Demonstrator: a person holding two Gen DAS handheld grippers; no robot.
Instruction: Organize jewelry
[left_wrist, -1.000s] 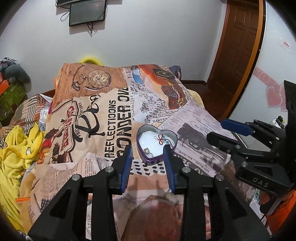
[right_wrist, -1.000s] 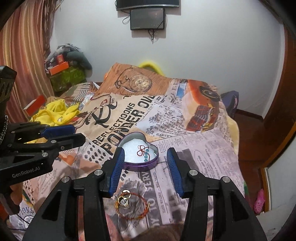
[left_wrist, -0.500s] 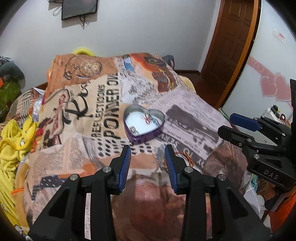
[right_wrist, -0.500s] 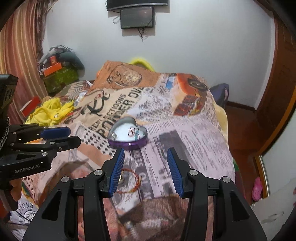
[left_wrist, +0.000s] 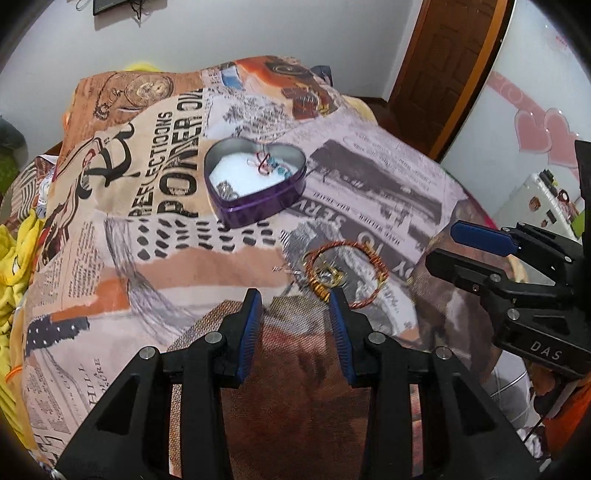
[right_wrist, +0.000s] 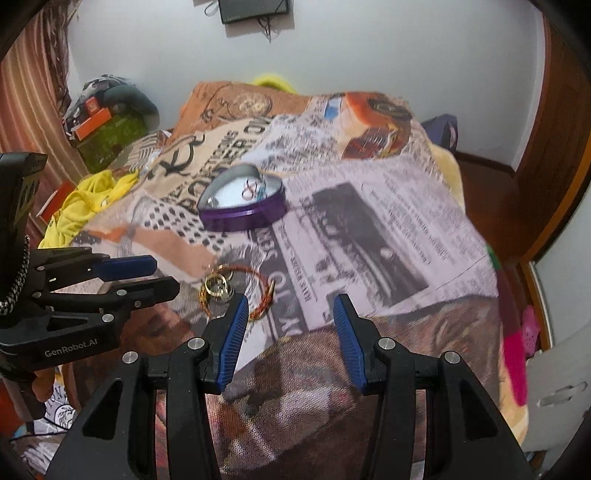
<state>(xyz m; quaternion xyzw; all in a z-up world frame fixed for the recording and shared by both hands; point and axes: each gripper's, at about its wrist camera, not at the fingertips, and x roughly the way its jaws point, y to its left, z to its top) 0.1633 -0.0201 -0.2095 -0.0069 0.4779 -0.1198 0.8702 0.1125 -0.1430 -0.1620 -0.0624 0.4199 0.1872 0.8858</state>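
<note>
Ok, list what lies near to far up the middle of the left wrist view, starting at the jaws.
Left gripper → copper wire bangle with gold rings on the blanket → purple heart-shaped tin holding small jewelry → orange car print on the blanket → white wall.

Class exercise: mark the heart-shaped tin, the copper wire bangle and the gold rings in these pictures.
heart-shaped tin (left_wrist: 258, 210): left wrist view, on its purple side wall.
copper wire bangle (left_wrist: 380, 269): left wrist view, on its right arc.
gold rings (right_wrist: 216, 287): right wrist view, on the cluster by the bangle.
</note>
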